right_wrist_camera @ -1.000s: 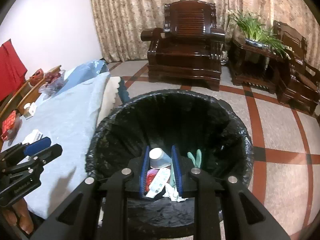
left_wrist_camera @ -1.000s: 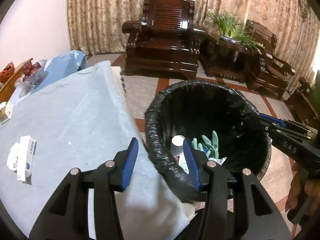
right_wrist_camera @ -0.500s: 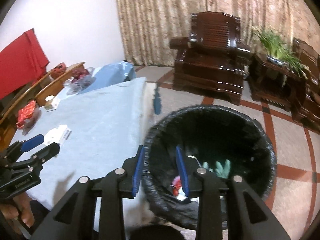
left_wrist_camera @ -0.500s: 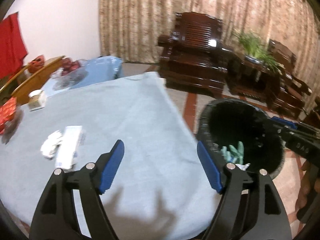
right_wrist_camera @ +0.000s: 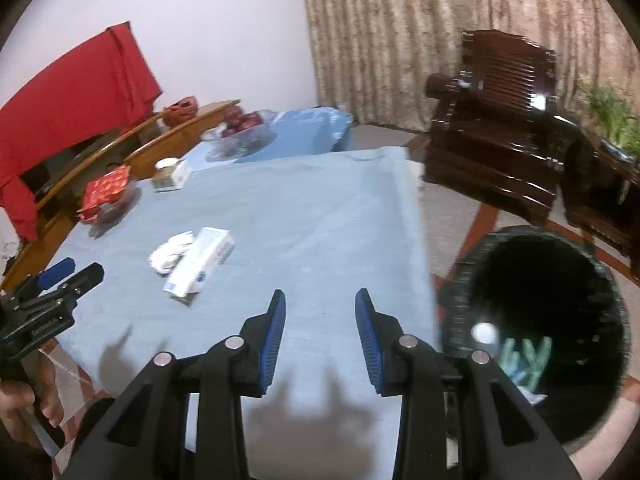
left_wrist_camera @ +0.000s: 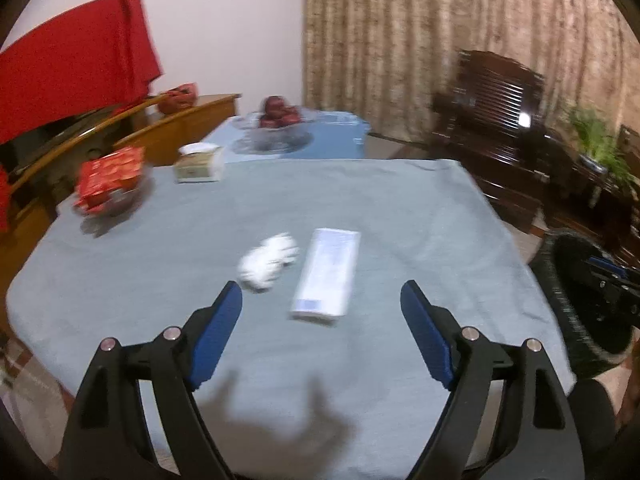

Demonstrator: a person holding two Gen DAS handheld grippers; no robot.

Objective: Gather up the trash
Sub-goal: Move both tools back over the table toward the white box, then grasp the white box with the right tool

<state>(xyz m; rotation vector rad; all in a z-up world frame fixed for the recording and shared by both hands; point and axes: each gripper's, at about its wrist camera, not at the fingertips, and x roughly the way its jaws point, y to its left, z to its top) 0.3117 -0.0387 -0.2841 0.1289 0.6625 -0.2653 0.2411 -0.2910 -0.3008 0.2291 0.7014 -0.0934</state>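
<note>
A: How far along is the collecting?

B: Partly done, by the look of it. The bin [right_wrist_camera: 536, 332], lined in black and standing on the floor off the desk's right edge, already holds green gloves [right_wrist_camera: 528, 360] and a pale round item too blurred to name. Two pieces are left on the desk [left_wrist_camera: 400, 208]: a white box [left_wrist_camera: 326, 276] and a crumpled tissue [left_wrist_camera: 268, 260] just beside it on its left, possibly touching.

A: And the grippers?

B: Both carry nothing. The left gripper [left_wrist_camera: 322, 320] hangs above the desk with jaws spread wide, the box and tissue ahead of the gap between them. The right gripper [right_wrist_camera: 320, 332] has its jaws parted less, over bare cloth near the desk's right edge, with the bin just off to its right.

A: Which way does the box lie?

B: Flat, its long axis running from the near edge toward the far side, tilted slightly right in the left view. Its printed short end faces the person. Wide jaws would likely suit closing across its narrow width.

A: Anything else on the desk?

B: A red packet [left_wrist_camera: 110, 180], a small carton [left_wrist_camera: 198, 164] and a fruit bowl [left_wrist_camera: 276, 120] at the far side, probably not trash.
</note>
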